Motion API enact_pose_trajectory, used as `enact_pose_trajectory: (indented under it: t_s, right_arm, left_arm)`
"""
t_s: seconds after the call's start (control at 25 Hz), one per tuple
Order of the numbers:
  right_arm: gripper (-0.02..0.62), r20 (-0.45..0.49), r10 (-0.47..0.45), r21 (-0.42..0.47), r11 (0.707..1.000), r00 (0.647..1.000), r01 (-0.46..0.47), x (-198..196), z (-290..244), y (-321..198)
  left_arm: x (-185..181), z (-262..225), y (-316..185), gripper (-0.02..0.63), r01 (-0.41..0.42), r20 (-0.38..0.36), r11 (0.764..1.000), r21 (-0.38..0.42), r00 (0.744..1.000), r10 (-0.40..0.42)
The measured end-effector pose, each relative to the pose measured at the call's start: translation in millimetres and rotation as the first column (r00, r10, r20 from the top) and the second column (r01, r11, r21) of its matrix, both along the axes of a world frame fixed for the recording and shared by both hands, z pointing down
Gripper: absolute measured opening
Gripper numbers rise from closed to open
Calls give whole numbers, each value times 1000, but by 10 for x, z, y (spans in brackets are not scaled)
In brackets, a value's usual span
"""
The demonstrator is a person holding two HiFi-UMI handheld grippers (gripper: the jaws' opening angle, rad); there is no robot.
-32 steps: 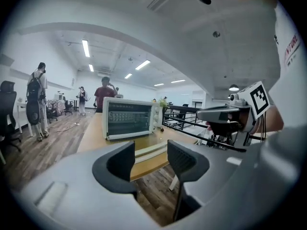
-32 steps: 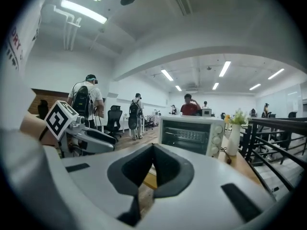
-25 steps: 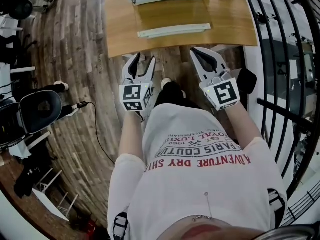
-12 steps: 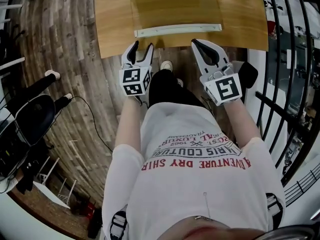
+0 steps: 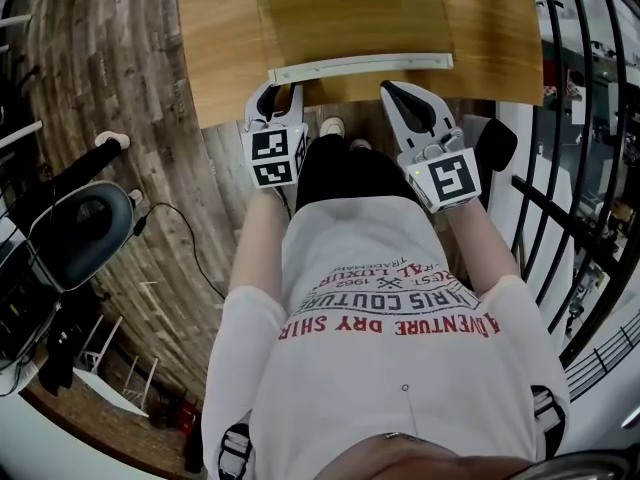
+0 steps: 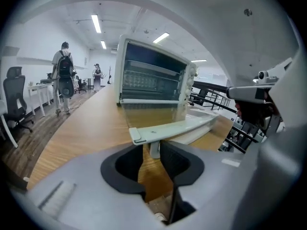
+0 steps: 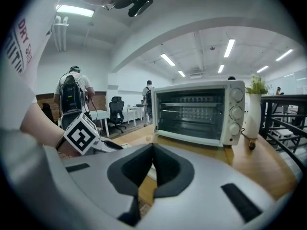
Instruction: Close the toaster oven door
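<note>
Hanging fully open and level over the light wooden table (image 5: 215, 48), the white toaster oven's (image 6: 153, 75) glass door (image 6: 146, 115) presents its white bar handle (image 6: 177, 127) to the left gripper (image 6: 152, 147), whose fingers have just been closing yet stand slightly apart at the handle's post, while the right gripper's (image 7: 151, 146) fingertips meet on nothing.

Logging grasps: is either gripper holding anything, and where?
Nothing held. Left gripper, jaws just closing on nothing, is short of the door handle; right gripper shut, empty.

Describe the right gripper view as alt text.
A white toaster oven stands on a wooden table with its door folded down and racks showing inside. The right gripper fills the foreground, jaws together, nothing between them.
</note>
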State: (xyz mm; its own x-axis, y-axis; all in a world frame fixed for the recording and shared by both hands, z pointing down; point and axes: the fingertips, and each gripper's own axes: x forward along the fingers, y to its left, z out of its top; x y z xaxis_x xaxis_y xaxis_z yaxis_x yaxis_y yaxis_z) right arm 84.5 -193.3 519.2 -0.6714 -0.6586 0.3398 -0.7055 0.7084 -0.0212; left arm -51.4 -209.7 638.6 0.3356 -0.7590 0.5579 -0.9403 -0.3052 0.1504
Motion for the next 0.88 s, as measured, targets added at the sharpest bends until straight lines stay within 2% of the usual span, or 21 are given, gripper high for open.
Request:
enact_pose_trajectory:
  t_s: [0.24, 0.44, 0.88]
  right_arm:
    - [-11, 4, -17, -36, 999, 1000, 17, 10, 56, -56]
    - [-11, -1, -52, -34, 998, 999, 52, -10, -61, -109]
    - [-11, 25, -60, -12, 998, 998, 60, 141, -417, -188]
  left_arm:
    - [23, 38, 8, 104, 33, -27, 998, -44, 999, -34]
    - [6, -20, 20, 95, 60, -16, 996, -66, 998, -61]
    - [7, -387, 32, 94, 63, 7, 997, -49, 998, -62]
